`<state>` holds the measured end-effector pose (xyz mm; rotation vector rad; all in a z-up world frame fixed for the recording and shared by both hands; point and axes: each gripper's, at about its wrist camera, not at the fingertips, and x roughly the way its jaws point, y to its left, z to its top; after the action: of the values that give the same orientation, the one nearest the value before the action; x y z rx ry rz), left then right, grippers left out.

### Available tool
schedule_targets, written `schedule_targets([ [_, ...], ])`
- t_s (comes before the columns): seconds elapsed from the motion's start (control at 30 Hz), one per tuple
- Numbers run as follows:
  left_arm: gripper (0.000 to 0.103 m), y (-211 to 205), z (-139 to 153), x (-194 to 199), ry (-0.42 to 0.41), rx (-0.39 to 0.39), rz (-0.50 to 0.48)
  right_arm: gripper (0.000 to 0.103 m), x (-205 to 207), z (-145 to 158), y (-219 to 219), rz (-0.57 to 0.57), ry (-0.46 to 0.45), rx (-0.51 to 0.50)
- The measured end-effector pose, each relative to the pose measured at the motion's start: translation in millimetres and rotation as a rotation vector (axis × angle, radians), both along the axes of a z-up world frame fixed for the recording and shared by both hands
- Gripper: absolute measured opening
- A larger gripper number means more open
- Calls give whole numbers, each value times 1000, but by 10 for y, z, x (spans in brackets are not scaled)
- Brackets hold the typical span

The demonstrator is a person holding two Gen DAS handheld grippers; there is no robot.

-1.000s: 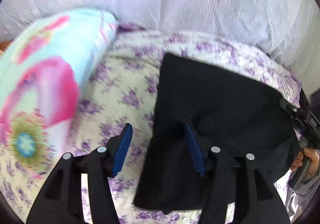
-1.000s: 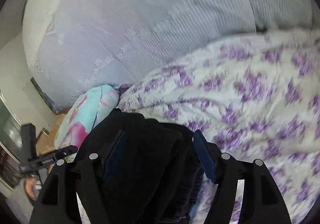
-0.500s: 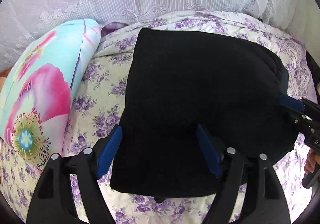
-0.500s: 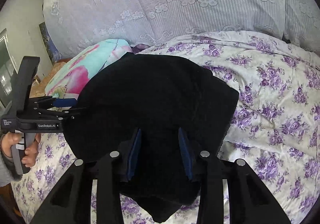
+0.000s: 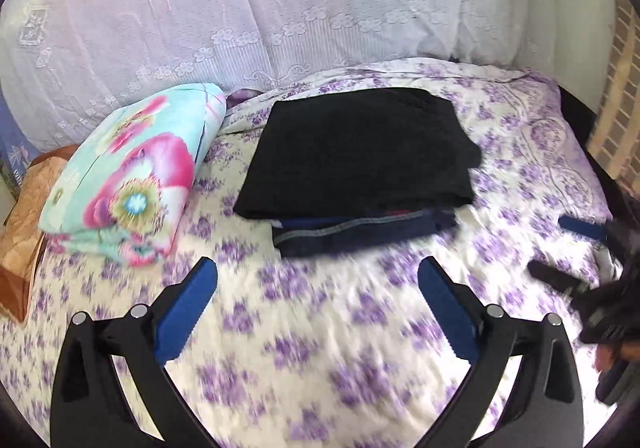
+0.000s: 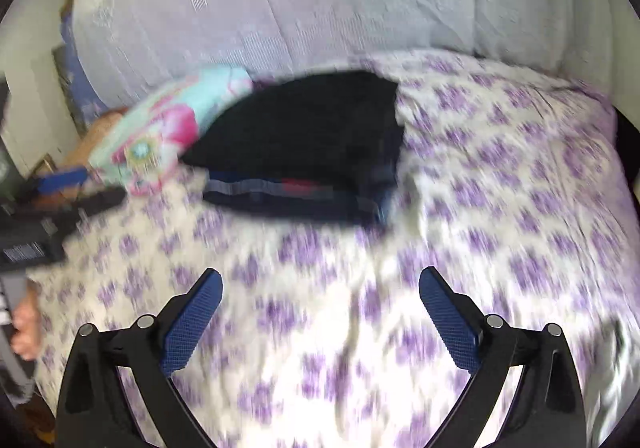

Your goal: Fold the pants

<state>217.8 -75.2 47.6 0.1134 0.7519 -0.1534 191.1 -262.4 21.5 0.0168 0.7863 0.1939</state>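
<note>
- Both grippers were spread wide with nothing in them: the left gripper [image 5: 318,314] and the right gripper [image 6: 320,318] each hovered over bare floral bedspread [image 5: 320,348].
- The black pants [image 5: 360,144] sat folded into a flat rectangle well ahead of both sets of fingers, resting on top of a dark blue folded garment [image 5: 360,232] with a lighter stitched band along its near edge.
- My guess on handling: soft, light, floppy fabric, not slippery, nothing fragile. The stack would probably slump if grabbed at one point, so I'd pinch the near folded edge with both grippers, one toward each corner, or slide under the whole stack.
- The fold looked done to me, so maybe only tidying or moving was left.
- A floral pillow [image 5: 132,176] lay just left of the pants from the left fingers' view.
- Hard to tell: the right wrist view was badly motion-blurred, so the pants [image 6: 308,136] showed no crease detail there. How many layers were in the fold was hidden, and the far edge was out of sight.
</note>
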Motion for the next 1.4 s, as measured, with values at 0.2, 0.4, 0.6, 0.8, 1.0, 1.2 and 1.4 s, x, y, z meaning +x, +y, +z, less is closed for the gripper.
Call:
schedule_targets([
  [0.2,98,-63,330,-696,-31,-9,14,99,-766,295,129,-34,-99,-73],
  [0.4,98,-71,678,-910,14,-6,43,99,-934,908,146,-67,-220,-55],
  [0.6,98,-107,867,-1089,-46,145,143,99,-969,937,69,-79,-178,34],
  [0.8,98,-23,905,-1124,-19,45,131,99,-994,929,73,-81,-153,48],
  [1.0,98,-26,883,-1087,-18,42,130,99,-992,962,87,-90,-160,49],
  [1.2,98,-25,876,-1078,-19,41,122,99,-984,959,92,-90,-153,54],
  [1.4,98,-45,899,-1111,-66,52,109,99,-979,939,92,-96,-145,59],
])
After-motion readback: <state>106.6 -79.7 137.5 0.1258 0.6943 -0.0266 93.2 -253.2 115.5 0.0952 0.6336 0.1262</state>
